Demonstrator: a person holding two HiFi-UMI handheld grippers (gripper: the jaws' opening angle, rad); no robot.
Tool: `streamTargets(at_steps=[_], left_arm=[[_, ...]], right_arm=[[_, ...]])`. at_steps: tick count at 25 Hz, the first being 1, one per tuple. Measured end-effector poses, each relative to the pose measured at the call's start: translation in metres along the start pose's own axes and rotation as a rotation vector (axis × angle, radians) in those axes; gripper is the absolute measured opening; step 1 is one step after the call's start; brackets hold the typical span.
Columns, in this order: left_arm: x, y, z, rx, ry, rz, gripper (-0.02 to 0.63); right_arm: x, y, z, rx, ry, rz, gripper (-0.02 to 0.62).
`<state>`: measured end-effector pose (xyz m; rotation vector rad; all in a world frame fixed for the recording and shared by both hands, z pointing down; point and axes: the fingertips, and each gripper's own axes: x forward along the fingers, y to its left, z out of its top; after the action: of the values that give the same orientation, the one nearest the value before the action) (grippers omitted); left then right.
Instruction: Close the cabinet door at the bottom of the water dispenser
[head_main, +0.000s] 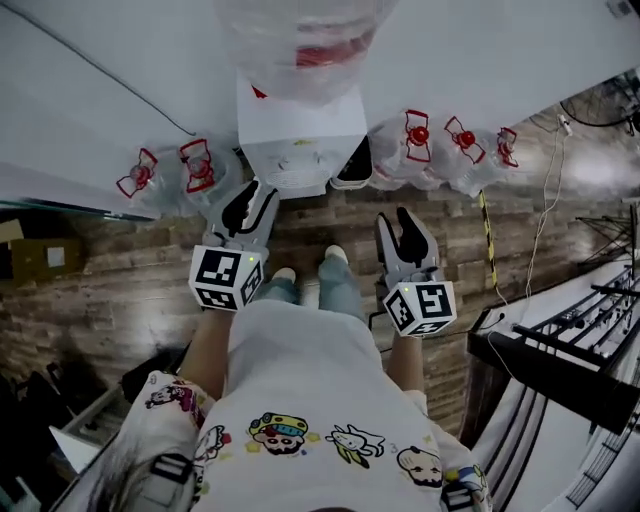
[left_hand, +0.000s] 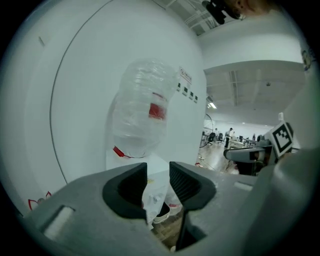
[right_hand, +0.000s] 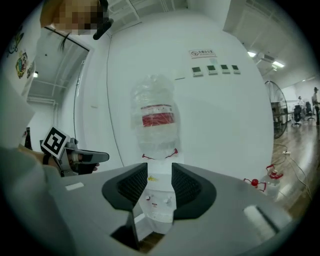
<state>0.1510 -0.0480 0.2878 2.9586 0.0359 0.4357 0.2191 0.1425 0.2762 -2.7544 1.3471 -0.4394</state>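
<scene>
The white water dispenser (head_main: 300, 135) stands against the wall with a big clear bottle (head_main: 300, 35) on top. A dark panel (head_main: 352, 165) juts out at its lower right and looks like the cabinet door standing open. My left gripper (head_main: 250, 200) is open and empty, a short way in front of the dispenser's left side. My right gripper (head_main: 400, 222) is also open and empty, and sits further back on the right. In the left gripper view the dispenser (left_hand: 131, 165) shows past the open jaws (left_hand: 157, 182). The right gripper view has the dispenser (right_hand: 159, 202) framed between its parted jaws (right_hand: 159, 186).
Several clear water bottles with red caps lie on the wood floor to the left (head_main: 170, 175) and right (head_main: 440, 145) of the dispenser. A black rack (head_main: 580, 340) stands at the right, and cables (head_main: 545, 230) trail across the floor. My own shoes (head_main: 335, 258) are just behind the grippers.
</scene>
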Motion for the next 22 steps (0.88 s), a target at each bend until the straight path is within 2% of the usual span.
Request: streamTargets(at_steps=[3, 6, 11, 16, 22], left_arm=[[0.018, -0.003, 0.008, -0.026, -0.024, 0.082, 0.133], [0.030, -0.004, 0.013, -0.068, -0.060, 0.202, 0.133], [0.029, -0.006, 0.010, -0.116, -0.087, 0.356, 0.133], [-0.004, -0.008, -0.013, -0.194, -0.093, 0.583, 0.133], [-0.042, -0.008, -0.033, -0.248, -0.091, 0.724, 0.133]], right_arm=[[0.024, -0.021, 0.012, -0.027, 0.013, 0.100, 0.146], [0.052, -0.036, 0.024, -0.069, 0.040, 0.237, 0.146], [0.080, -0.043, 0.030, -0.127, 0.079, 0.409, 0.146], [0.106, -0.020, 0.025, -0.187, 0.134, 0.642, 0.146], [0.114, 0.020, 0.013, -0.218, 0.168, 0.802, 0.146]])
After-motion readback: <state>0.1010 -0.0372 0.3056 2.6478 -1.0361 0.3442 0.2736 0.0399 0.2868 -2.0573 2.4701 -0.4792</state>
